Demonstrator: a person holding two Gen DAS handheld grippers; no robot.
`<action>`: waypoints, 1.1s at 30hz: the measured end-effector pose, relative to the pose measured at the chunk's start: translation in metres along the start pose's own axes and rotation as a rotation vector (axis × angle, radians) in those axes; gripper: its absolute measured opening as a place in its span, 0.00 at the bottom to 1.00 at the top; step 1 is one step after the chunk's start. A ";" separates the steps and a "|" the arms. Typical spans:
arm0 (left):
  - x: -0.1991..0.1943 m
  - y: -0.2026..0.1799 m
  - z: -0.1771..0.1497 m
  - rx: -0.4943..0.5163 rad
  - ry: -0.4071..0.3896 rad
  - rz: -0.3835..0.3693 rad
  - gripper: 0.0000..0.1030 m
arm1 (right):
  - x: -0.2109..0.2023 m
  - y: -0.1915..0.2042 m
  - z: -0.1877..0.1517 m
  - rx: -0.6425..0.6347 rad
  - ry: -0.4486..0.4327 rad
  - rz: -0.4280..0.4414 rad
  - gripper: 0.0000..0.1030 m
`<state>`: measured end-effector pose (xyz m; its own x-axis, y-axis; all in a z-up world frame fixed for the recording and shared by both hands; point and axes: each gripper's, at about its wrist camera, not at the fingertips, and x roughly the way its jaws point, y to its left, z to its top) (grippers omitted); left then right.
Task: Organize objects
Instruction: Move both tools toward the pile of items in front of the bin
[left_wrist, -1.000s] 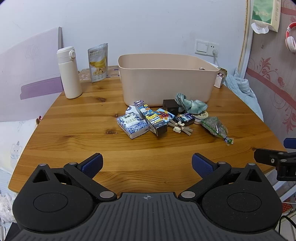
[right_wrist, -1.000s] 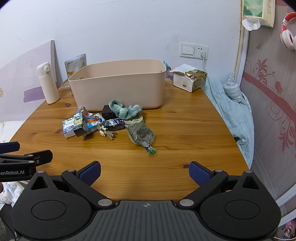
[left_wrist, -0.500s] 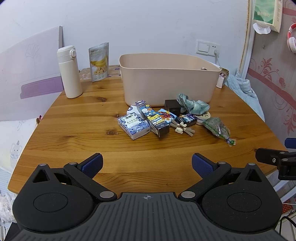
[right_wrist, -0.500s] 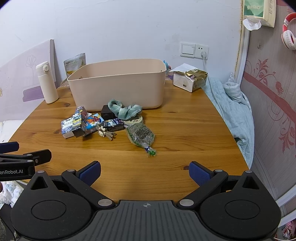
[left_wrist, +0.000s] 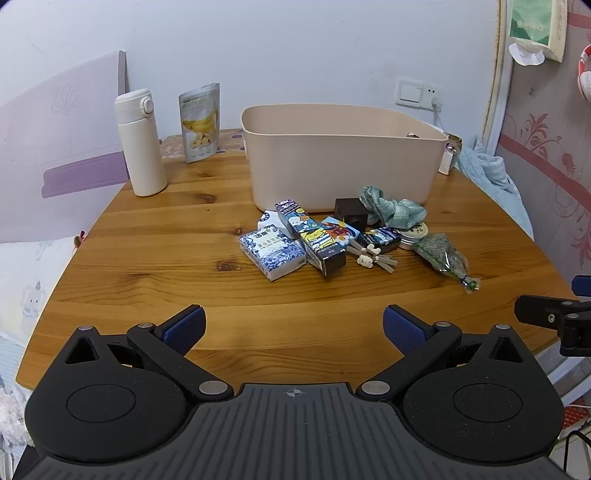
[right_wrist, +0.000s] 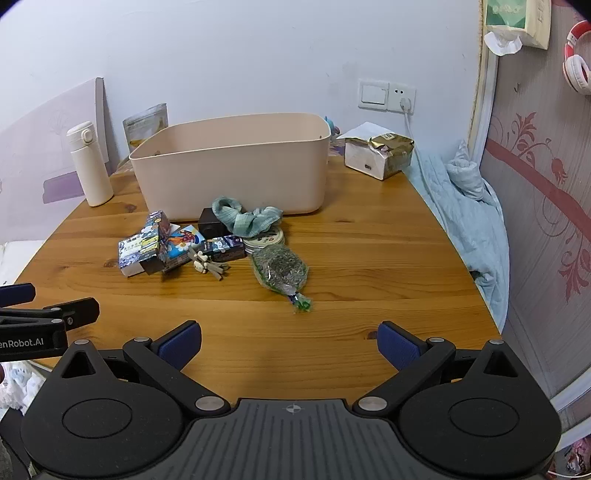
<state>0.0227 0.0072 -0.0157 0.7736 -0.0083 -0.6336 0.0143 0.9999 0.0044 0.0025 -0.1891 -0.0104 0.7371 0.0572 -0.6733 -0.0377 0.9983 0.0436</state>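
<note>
Hovering low over the near edge of the wooden bench, both held tools with blue-padded fingers spread wide, nothing between them: left gripper at bottom centre of its own view, right gripper likewise in its own.

Left wrist view, left to right: standing upright at upper left, a white flask; just right of it, leaning near the wall, a banana snack pouch. Filling the upper middle, a beige tub, open-topped, contents mostly hidden. Lying in front of the tub at frame centre, a touching cluster: blue-patterned tissue pack, cartoon-printed carton tilted across it, black cube, small dark box, little wooden clips, crumpled green cloth draped partly over a round tin. Resting at the right end of the cluster, a clear bag of dried herbs. Poking in at the right edge, one finger of the right gripper.

Right wrist view: same cluster sitting left of centre, herb bag nearest the fingers yet well apart from them. Sitting beyond the tub at upper right, a gold-wrapped box. Draped off the bench's right edge, a pale blue blanket.
</note>
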 end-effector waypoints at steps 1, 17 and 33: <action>0.000 0.000 0.000 0.001 -0.001 -0.002 1.00 | 0.001 0.000 0.000 0.000 0.001 0.000 1.00; 0.023 0.003 0.012 -0.007 0.018 -0.011 1.00 | 0.016 -0.002 0.011 -0.001 -0.008 -0.010 1.00; 0.060 0.000 0.032 -0.021 0.055 -0.024 1.00 | 0.051 -0.008 0.025 -0.004 0.039 0.007 0.92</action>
<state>0.0899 0.0065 -0.0291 0.7374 -0.0325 -0.6747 0.0190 0.9994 -0.0274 0.0575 -0.1941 -0.0271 0.7097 0.0643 -0.7016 -0.0454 0.9979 0.0454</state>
